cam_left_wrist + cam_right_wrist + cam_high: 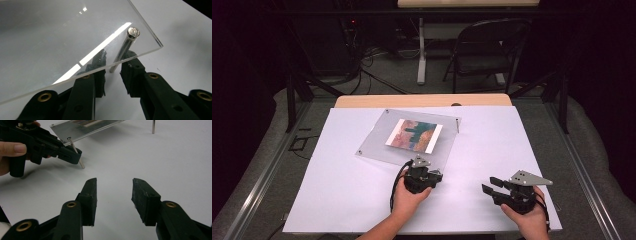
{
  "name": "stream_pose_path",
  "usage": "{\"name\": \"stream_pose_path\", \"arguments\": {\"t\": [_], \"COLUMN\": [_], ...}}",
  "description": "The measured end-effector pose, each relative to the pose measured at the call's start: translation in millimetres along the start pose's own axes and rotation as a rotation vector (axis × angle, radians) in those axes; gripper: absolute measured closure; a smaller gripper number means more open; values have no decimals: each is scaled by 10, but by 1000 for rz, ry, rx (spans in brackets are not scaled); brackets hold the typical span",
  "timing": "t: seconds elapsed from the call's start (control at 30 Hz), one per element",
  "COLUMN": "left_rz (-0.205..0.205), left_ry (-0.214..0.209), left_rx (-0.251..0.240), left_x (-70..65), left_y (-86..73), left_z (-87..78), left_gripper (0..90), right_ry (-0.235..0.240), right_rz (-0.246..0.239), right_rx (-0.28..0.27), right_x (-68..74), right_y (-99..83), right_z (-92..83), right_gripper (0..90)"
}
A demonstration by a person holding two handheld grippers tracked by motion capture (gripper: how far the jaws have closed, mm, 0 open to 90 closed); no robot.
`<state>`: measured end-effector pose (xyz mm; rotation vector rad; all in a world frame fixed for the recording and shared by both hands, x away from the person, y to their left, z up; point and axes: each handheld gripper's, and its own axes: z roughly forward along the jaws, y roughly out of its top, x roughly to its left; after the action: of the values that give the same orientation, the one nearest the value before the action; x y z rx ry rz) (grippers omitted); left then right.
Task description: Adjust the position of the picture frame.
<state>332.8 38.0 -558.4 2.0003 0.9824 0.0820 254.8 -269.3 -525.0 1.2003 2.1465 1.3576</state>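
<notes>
Right gripper (113, 195) gapes; left gripper (75, 155) at frame leg (79, 161).

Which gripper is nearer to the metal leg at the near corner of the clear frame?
Left. The left gripper has its jaws on either side of the metal leg, under the clear frame. The right gripper rests apart on the white table, jaws empty.

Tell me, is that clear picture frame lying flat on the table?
No. The clear frame stands raised on metal legs, casting a shadow beneath.
</notes>
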Motion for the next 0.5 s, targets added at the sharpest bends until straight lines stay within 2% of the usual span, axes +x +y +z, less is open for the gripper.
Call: {"name": "stream_pose_path", "arguments": {"t": [0.13,0.3,0.5], "left_rz": [-15,-13,-17], "left_ry": [-3,-15,16], "left_rx": [-6,15,33], "left_x": [-13,-36,-58], "left_y": [2,4,23], "left_z": [27,70,109], "left_gripper": [747,764,809], "right_ry": [4,7,10], "right_rz": [3,6,3], "right_rx": [5,4,2], "right_x": [-5,-2,-6], "right_y": [-3,-1,-4], "right_z": [1,0,6], "right_gripper": [549,546,543]}}
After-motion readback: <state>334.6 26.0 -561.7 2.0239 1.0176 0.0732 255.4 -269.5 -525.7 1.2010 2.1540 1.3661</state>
